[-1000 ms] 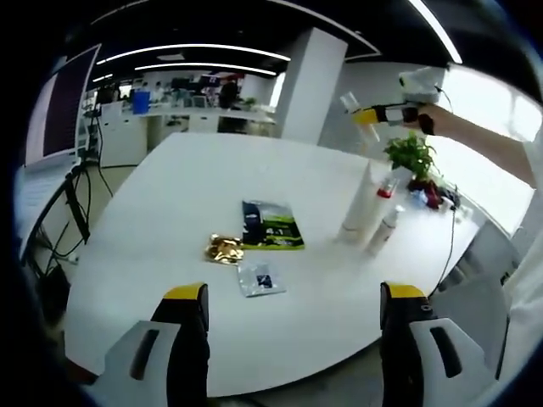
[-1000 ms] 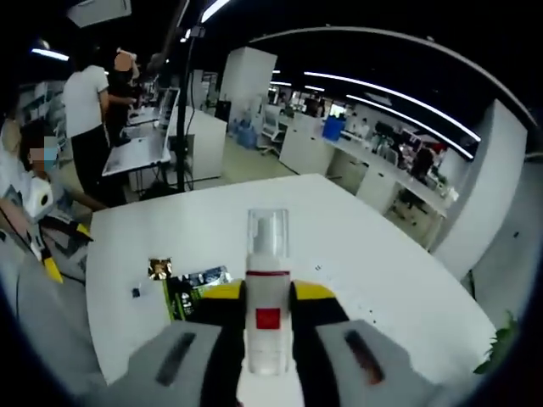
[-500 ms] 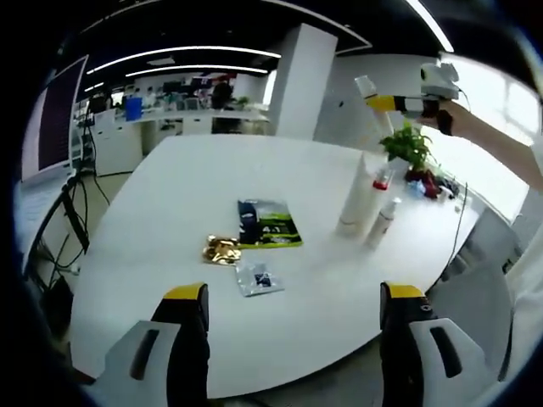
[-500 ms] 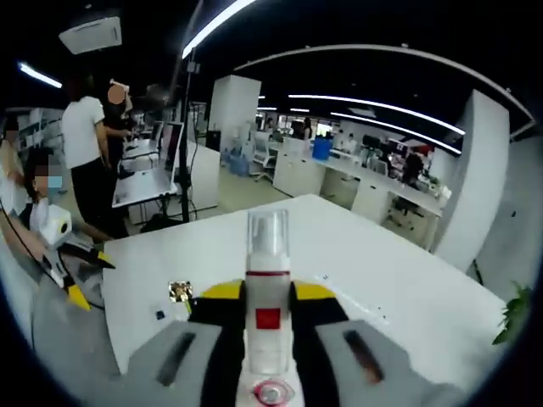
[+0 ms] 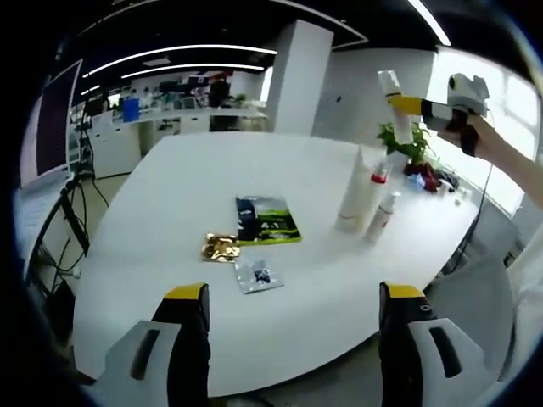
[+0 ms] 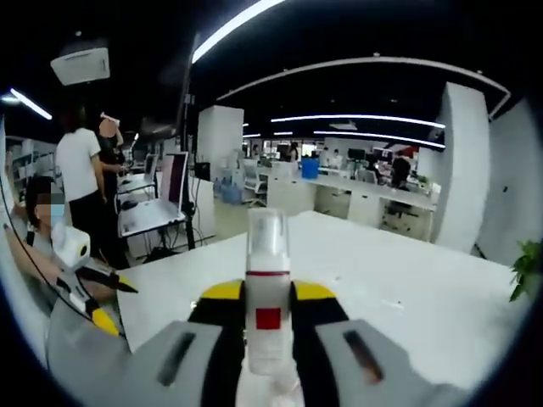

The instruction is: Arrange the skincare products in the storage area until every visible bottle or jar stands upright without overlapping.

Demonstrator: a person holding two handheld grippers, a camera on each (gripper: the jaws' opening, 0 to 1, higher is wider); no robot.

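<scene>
My left gripper (image 5: 294, 295) hangs open over the near edge of the white round table (image 5: 170, 195), nothing between its jaws. On the table's right side a tall white bottle (image 5: 355, 200) stands upright, with a smaller red-capped bottle (image 5: 383, 217) close beside it, slightly tilted. High at the upper right my right gripper (image 5: 405, 104) holds a white pump bottle (image 5: 391, 88) in the air. In the right gripper view that gripper (image 6: 267, 292) is shut on the pump bottle (image 6: 267, 315), which has a clear cap and a red label and points upright between the jaws.
A green and black packet (image 5: 268, 221), a gold foil packet (image 5: 222, 248) and a small clear sachet (image 5: 254, 276) lie mid-table. A potted plant (image 5: 405, 142) stands behind the bottles. People (image 6: 81, 182) stand by desks beyond the table.
The right gripper has carried the pump bottle higher and to the right in the left gripper view. The right gripper view has tilted up, so the packets have left it.
</scene>
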